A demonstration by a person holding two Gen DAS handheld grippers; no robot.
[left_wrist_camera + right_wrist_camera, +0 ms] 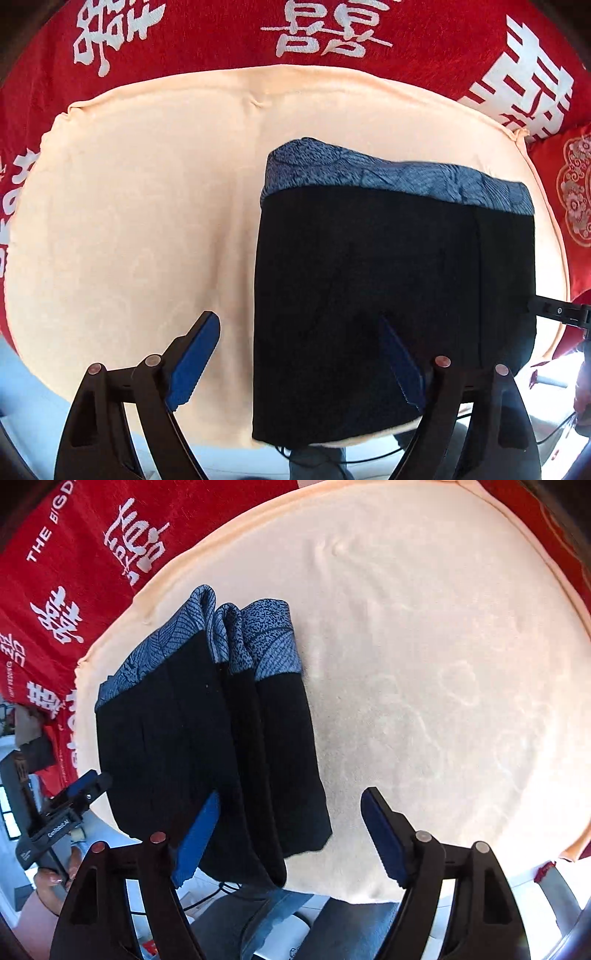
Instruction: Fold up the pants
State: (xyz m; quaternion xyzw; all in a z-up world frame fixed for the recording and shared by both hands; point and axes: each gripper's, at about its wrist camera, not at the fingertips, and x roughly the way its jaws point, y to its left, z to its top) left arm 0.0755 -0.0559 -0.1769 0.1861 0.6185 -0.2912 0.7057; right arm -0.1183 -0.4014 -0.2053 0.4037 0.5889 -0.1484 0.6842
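Item 1, nearest: I am holding my left gripper with its jaws spread wide, gripping nothing, 1 blue pad over the cloth and 1 over the pants. My right gripper is likewise gaping and empty, straddling the bundle's near edge.

Item 2: pants, lying folded on the cloth's near part, near end hanging over the table edge. Body black, matte, soft; band at the far end blue-grey with a leaf print. From the right wrist I am counting about 3 stacked layers, rumpled at the band.

Risk, as I am judging it: the overhanging end could drag the stack off, and the loose layers could slide apart if a pad catches only the top 1.

Item 3: cloth, cream, plush, rounded.

Item 4, farthest: red fabric with white characters.
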